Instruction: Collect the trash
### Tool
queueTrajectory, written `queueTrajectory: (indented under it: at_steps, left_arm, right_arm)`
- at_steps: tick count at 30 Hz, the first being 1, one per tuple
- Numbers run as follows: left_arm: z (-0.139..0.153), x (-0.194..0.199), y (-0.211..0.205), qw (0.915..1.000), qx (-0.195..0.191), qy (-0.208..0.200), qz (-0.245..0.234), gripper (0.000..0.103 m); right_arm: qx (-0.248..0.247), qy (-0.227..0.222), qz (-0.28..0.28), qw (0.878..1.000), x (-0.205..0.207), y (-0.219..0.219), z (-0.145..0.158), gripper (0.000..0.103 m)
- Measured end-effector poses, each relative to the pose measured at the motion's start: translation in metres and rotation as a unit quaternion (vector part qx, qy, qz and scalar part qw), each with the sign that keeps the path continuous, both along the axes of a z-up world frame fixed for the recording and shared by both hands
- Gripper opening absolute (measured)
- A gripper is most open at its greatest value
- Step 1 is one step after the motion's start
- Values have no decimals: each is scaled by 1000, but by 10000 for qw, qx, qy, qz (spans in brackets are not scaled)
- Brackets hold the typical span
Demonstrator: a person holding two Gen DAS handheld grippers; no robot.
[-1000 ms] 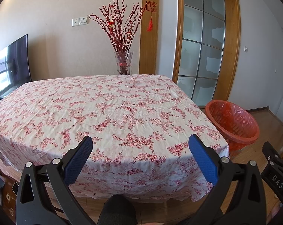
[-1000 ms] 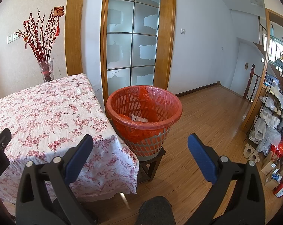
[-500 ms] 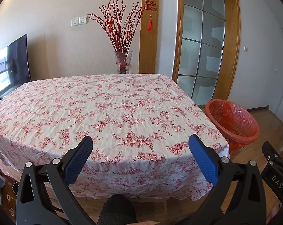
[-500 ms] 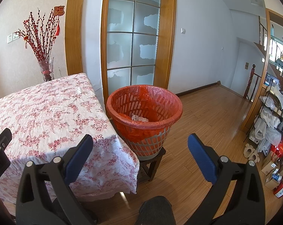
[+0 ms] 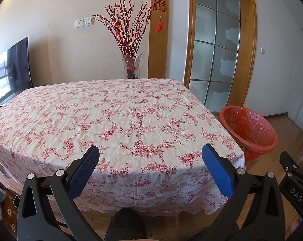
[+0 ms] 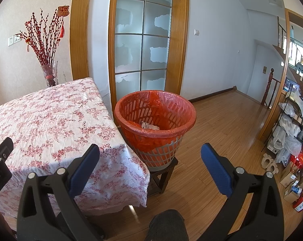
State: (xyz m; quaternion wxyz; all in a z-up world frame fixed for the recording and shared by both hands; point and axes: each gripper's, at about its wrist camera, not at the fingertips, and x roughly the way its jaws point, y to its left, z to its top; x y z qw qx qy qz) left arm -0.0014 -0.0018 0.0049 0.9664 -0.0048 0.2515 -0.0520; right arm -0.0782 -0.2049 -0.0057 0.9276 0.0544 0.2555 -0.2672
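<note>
While lined in red plastic, the trash basket [image 6: 155, 118] holds crumpled white paper [image 6: 149, 125].

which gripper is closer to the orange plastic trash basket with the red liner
Right. The right gripper points straight at the orange plastic trash basket, just short of it. The left gripper faces the floral tablecloth, with the basket off to its right.

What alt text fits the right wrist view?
An open claw with blue pads faces an orange-lined bin on a low stool, beside a table under a floral cloth. White trash lies inside the bin; a glass door stands behind.
</note>
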Motion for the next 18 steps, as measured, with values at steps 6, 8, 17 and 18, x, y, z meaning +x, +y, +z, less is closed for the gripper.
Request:
queueTrajectory:
  at_steps: [6,8,17,18]
  left_arm:
    - [0,0,0,10000,10,3,1,100]
    - [0,0,0,10000,10,-6,18,100]
    - [1,4,6,10000,-42,37,18,100]
    - [1,5,6,10000,-38,36,15,100]
  right_arm:
    - [-2,2,10,10000,0,0,-1,99]
    - [0,10,24,10000,0,-1,-1,99]
    - [1,9,21,10000,1,0,-1,99]
    - [1,8,21,10000,1,0,-1,99]
